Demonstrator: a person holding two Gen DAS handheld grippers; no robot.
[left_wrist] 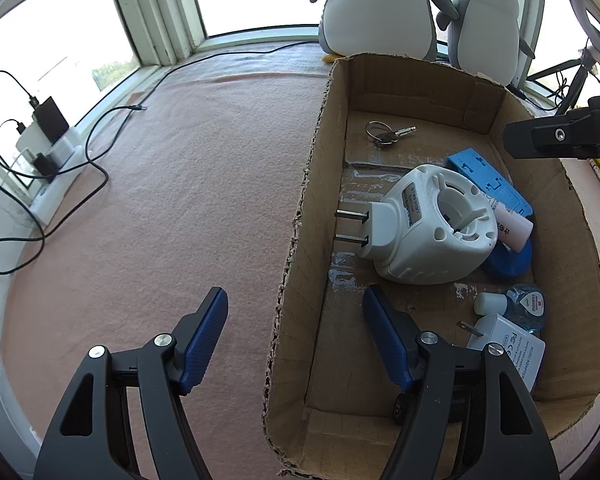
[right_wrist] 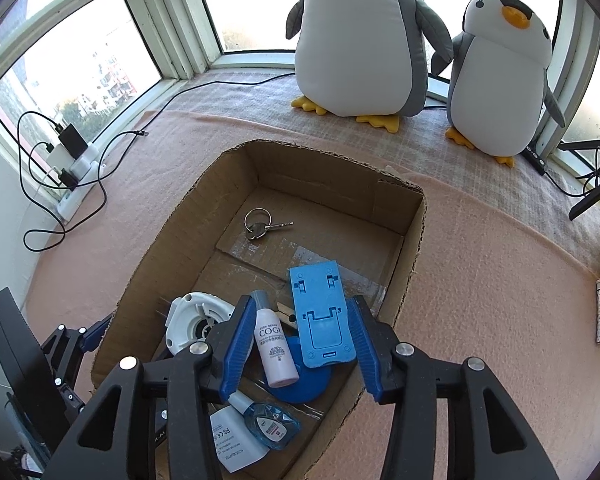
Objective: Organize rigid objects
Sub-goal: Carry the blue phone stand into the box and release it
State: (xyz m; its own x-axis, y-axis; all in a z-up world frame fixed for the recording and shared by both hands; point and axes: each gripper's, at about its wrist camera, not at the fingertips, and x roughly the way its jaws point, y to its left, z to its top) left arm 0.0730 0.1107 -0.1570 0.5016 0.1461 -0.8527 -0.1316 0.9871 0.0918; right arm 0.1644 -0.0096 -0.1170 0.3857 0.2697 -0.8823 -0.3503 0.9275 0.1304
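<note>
Cardboard box (right_wrist: 410, 236) on pink cloth (left_wrist: 172, 184), objects inside.
Left gripper (left_wrist: 296, 336) gapes wide astride the box's left wall, empty. Right gripper (right_wrist: 300, 344) spread above bottle (right_wrist: 274, 344) and blue stand (right_wrist: 320, 316), apparently gripping nothing. Keys (right_wrist: 262, 224) lie farther back; plug (left_wrist: 424, 224) left.
</note>
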